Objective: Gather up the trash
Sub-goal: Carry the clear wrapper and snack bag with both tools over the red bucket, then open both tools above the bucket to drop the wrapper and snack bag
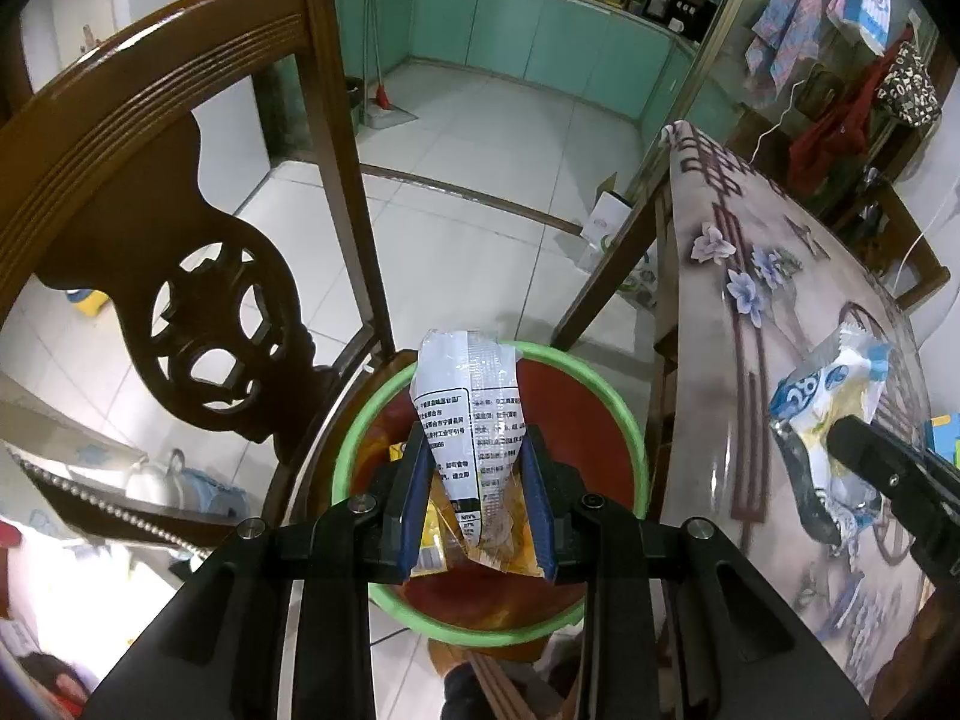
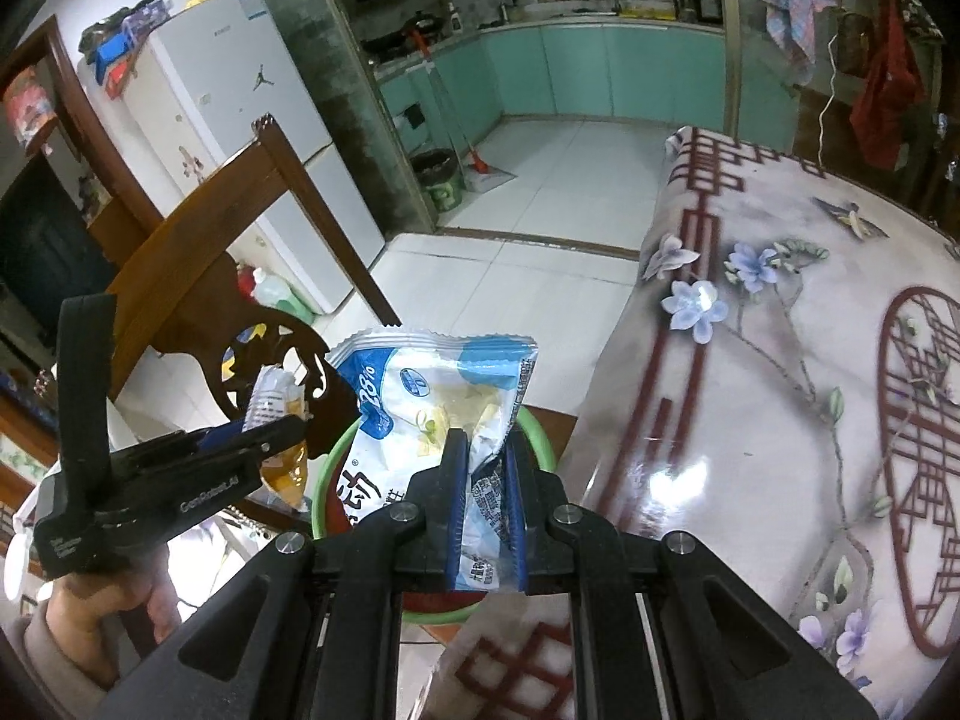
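My left gripper (image 1: pixel 477 450) is shut on a white and orange snack wrapper (image 1: pixel 474 414) and holds it over a bin with a green rim (image 1: pixel 636 438) and red liner, which stands on the floor beside the table. My right gripper (image 2: pixel 486 450) is shut on a blue and white snack wrapper (image 2: pixel 432 396), held near the bin's green rim (image 2: pixel 537 426) at the table's edge. In the left wrist view the right gripper (image 1: pixel 840 438) and its blue wrapper (image 1: pixel 828 396) show above the table. In the right wrist view the left gripper (image 2: pixel 282 429) shows with its wrapper (image 2: pixel 270 399).
A carved wooden chair (image 1: pixel 198 276) stands left of the bin. The table with a glossy floral cloth (image 2: pixel 780 396) is on the right. White tiled floor (image 1: pixel 480 138) leads to a kitchen with teal cabinets. A white fridge (image 2: pixel 240 120) stands behind the chair.
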